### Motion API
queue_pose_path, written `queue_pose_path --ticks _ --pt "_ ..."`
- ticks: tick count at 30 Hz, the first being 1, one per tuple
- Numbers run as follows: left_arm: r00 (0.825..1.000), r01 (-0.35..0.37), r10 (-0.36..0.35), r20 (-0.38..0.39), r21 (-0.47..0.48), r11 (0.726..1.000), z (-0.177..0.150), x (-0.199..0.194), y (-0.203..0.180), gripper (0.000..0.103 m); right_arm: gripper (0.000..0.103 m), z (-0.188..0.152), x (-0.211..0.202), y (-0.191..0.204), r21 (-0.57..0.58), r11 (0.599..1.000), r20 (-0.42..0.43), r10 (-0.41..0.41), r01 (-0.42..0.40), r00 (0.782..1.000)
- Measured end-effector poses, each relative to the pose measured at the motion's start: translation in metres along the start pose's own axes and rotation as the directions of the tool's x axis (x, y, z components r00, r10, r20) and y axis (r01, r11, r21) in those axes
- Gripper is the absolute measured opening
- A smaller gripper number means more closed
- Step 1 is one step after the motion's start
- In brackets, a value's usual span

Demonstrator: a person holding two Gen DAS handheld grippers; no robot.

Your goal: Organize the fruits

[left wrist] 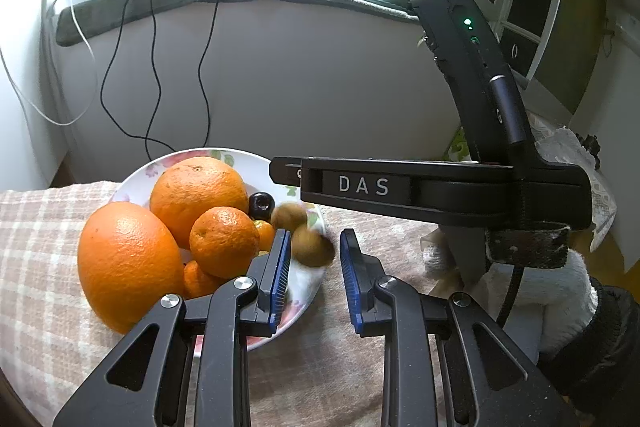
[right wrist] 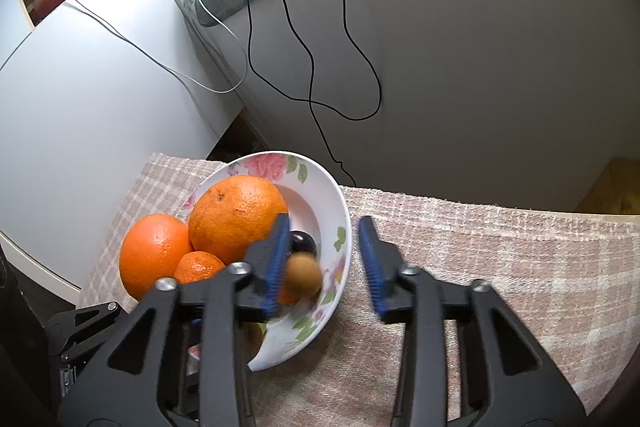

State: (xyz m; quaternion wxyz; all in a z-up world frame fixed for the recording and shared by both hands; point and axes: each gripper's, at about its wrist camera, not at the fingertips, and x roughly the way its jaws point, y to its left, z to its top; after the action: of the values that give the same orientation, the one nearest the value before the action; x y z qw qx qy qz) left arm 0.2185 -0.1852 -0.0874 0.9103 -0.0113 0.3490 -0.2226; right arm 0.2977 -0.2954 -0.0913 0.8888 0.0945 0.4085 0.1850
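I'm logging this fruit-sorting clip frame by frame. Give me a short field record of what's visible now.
plate: floral plate on a plaid cloth
fruit on plate: two large oranges, a tangerine, a dark fruit, brown fruits
left gripper: open, holding nothing
right gripper: open, holding nothing
blur: brown fruits look smeared

the left hand-held gripper (left wrist: 313,259) hangs with jaws apart over the plate (left wrist: 256,167) rim, a blurred brown fruit (left wrist: 313,247) between its blue pads (left wrist: 282,267), touching neither. oranges (left wrist: 128,263) fill the plate. the right hand-held gripper (left wrist: 284,169) hovers just beyond.
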Motion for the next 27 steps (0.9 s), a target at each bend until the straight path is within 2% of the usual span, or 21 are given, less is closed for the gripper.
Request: queue_pose_path --ticks 5,11,14,18,22,27 --pt "1.0 -0.006 0.006 -0.001 -0.002 1.0 0.0 0.0 0.001 0.034 0.057 0.0 -0.004 -0.003 0.014 1.0 0.017 -0.006 0.005 1.0" --pt "1.0 -0.009 0.009 -0.002 -0.007 1.0 -0.001 -0.002 0.003 0.038 0.059 -0.002 -0.011 -0.005 0.02 1.0 0.026 -0.01 0.009 1.0" --pt "1.0 -0.011 0.011 0.0 -0.008 1.0 -0.002 -0.006 0.003 0.04 0.071 -0.002 -0.016 -0.005 0.028 1.0 0.037 -0.013 0.012 0.999" --pt "1.0 -0.012 0.012 0.003 -0.009 1.0 -0.002 -0.012 0.003 0.04 0.071 -0.004 -0.024 -0.004 0.036 0.999 0.052 -0.012 0.01 0.999" --pt "1.0 -0.014 0.014 0.015 -0.014 1.0 -0.003 -0.021 0.003 0.047 0.072 -0.007 -0.031 -0.004 0.04 0.999 0.059 -0.013 0.011 0.998" --pt "1.0 -0.013 0.013 0.023 -0.022 1.0 -0.005 -0.031 0.004 0.047 0.072 -0.01 -0.043 0.001 0.026 0.999 0.072 -0.025 0.023 0.997"
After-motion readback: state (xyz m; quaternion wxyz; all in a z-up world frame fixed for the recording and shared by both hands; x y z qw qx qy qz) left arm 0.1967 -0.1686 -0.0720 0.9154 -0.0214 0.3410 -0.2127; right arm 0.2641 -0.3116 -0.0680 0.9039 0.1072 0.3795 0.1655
